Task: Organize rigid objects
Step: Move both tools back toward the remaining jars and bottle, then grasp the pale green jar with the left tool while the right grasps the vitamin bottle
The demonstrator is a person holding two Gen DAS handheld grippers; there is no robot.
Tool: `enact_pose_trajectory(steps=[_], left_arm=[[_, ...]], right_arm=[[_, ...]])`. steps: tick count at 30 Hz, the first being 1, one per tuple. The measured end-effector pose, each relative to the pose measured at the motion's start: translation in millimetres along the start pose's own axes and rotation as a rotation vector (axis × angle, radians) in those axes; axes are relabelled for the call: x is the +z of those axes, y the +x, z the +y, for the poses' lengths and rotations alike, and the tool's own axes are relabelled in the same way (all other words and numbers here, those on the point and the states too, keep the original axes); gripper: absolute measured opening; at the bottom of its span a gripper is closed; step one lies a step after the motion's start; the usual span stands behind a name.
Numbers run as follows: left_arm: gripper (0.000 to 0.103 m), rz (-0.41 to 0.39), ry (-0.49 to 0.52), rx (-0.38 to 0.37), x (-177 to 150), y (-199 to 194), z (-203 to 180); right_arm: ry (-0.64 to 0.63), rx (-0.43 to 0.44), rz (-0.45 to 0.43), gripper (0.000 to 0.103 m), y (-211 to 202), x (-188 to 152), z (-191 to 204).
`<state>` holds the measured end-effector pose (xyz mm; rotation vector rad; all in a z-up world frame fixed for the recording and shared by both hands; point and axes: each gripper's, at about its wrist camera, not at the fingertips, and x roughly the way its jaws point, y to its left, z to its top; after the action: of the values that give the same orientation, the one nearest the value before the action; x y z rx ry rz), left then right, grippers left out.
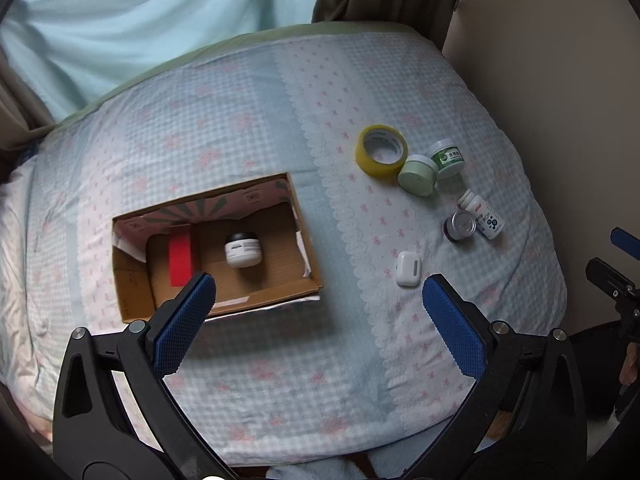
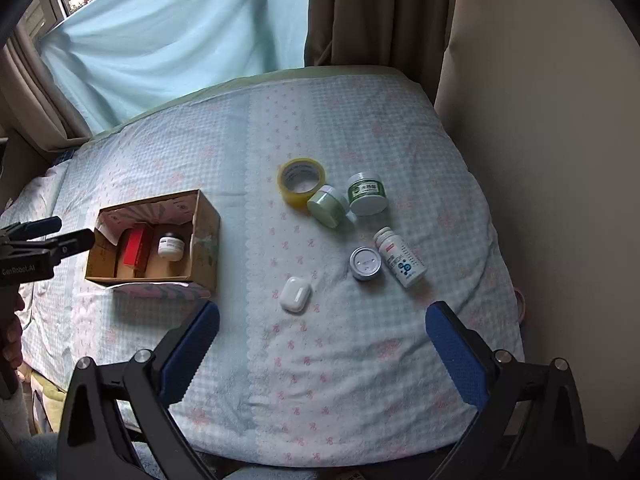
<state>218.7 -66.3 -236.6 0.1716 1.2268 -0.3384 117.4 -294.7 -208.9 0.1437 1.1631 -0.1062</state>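
Bed (image 2: 360, 360) covered in a pale checked quilt with pink bows; blue sheet (image 2: 180, 32) hanging behind it, brown curtain (image 2: 380, 12) at the right.

Cardboard box (image 1: 308, 256) sitting open on the left part of the bed. Inside it: a white jar with dark lid (image 1: 243, 249) lying near the middle, a red box (image 1: 180, 256) to its left.

Loose items lying in a cluster on the quilt to the right of the box. Tape roll (image 2: 301, 183) farthest back, touching a pale green jar (image 2: 328, 205) tipped on its side; a green-labelled jar (image 2: 367, 193) standing just beside that. Nearer: a white bottle (image 2: 400, 258) lying down, a silver-lidded tin (image 2: 365, 263) just beside it, and a white earbud case (image 2: 295, 294) nearest the camera, apart from the others.

Left hand-held gripper (image 1: 318, 312) hovering above the near edge of the box, jaws spread wide, holding nothing. Right hand-held gripper (image 2: 322, 340) hovering over the near quilt, jaws spread wide, holding nothing; the earbud case is lying just ahead of its gap.
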Motion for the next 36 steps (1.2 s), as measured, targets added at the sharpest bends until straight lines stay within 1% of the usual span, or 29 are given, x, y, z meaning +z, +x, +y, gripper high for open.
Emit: enact_pose_trajectory(steps=[4,6,9,13,16,17,19,23,25,26,31,33,35,36], left_arm=[[0.103,0.037,0.002,-0.006,24.7,39.2,-48.8],[0.103,0.052,0.001,-0.010,36.0,58.9,-68.3],[0.103,0.074,0.001,-0.038,52.8,89.7,-92.6],[0.103,0.078,0.025,-0.063,65.3,133.8,-115.8],[0.103,0.087,0.029,-0.083,69.4,171.7,-127.2],[0.103,0.102,0.020,-0.090,70.8,184.7,-130.3],[0.103,0.146,-0.037,-0.105,75.1,207.9,-131.8],[0.103,0.192,-0.266,-0.134,89.3,238.4,-122.6],[0.103,0.224,-0.370,-0.144,97.3,253.4,-119.3],[0.103,0.242,-0.411,-0.141,101.1,260.2,-118.3],[0.103,0.306,-0.559,-0.130,115.5,292.2,-117.1],[0.103,0.335,-0.615,-0.131,117.5,304.0,-116.5],[0.100,0.355,-0.657,-0.117,118.5,313.6,-116.2],[0.097,0.361,-0.675,-0.110,118.1,318.5,-116.5]], right_arm=[[-0.032,0.000,0.009,0.103,27.1,24.2,-52.5],[-0.063,0.001,0.033,0.103,47.1,32.4,-72.8],[-0.097,0.037,0.078,0.103,79.7,38.0,-97.9],[-0.153,0.061,0.111,0.103,120.2,34.7,-116.0],[-0.201,0.065,0.129,0.103,151.1,26.3,-119.0],[-0.219,0.065,0.132,0.103,161.9,22.3,-118.2],[-0.264,0.049,0.137,0.103,181.2,14.0,-114.9],[-0.367,0.015,0.138,0.102,209.7,1.0,-105.0],[-0.398,0.009,0.147,0.098,222.6,-2.4,-103.5],[-0.414,0.003,0.155,0.098,228.9,-3.1,-102.5],[-0.505,-0.003,0.194,0.092,251.5,-1.3,-94.6],[-0.531,-0.009,0.209,0.092,259.3,-0.5,-93.2],[-0.543,-0.010,0.232,0.091,268.4,1.1,-94.0],[-0.547,-0.003,0.243,0.085,272.5,2.1,-94.7]])
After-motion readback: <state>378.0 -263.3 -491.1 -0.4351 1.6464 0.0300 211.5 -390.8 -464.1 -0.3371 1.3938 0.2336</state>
